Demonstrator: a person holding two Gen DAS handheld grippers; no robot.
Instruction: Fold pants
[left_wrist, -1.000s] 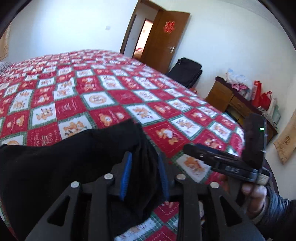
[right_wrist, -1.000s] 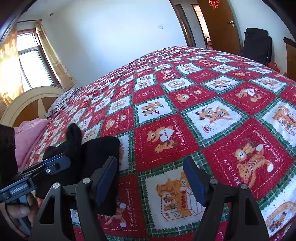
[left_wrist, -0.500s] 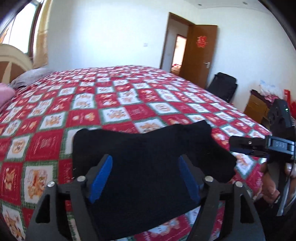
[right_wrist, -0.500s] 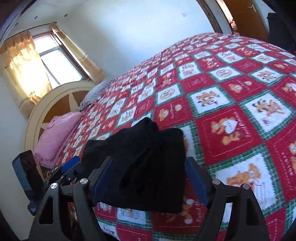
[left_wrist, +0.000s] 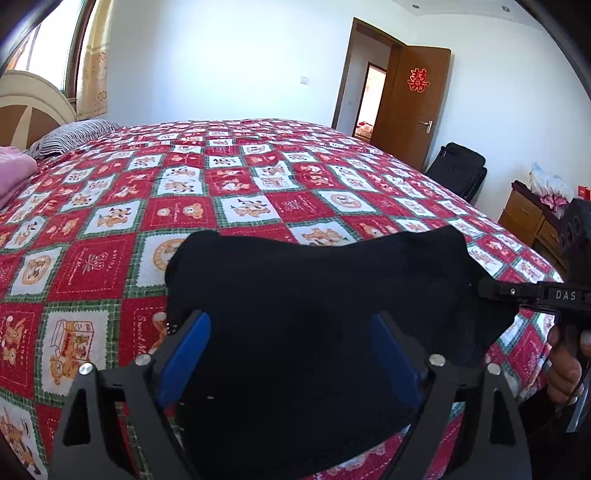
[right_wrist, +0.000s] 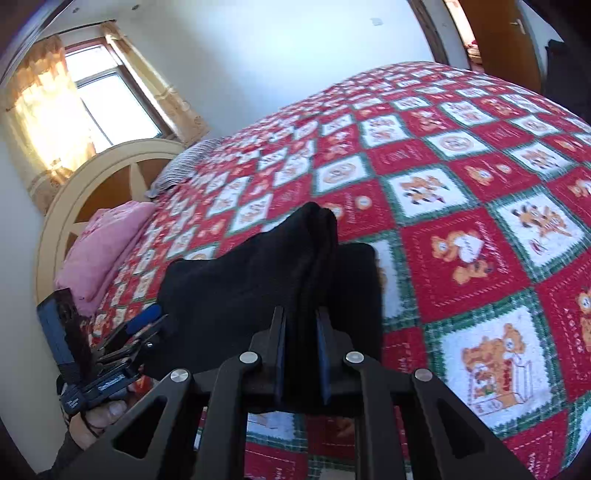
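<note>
Seen from two cameras on hand-held grippers, black pants (left_wrist: 325, 295) lie bunched in a thick, dark, partly folded bundle at the near edge of a bed (left_wrist: 184, 206) covered in a red, white and green patchwork quilt with cartoon bears. Left of the pants, towards the headboard, lie a pink blanket (right_wrist: 99, 251) and a striped pillow (left_wrist: 70, 138). The left gripper (left_wrist: 291, 354) sits over the near part of the pants with its blue-padded fingers spread wide, having just been opening; cloth lies between them, but they do not press on it. At the right end of the pants, the right gripper (right_wrist: 301, 354) has just been closing, and its fingers now pinch a raised ridge of several cloth layers. Right of the pants, beyond the bed, stand an open brown door (left_wrist: 410, 107) and a wooden cabinet (left_wrist: 532, 218). The pants look folded at least once, since layers show at the pinched end, but the bundle is lumpy and uneven. Judging by this, another fold and some smoothing flat remain.
</note>
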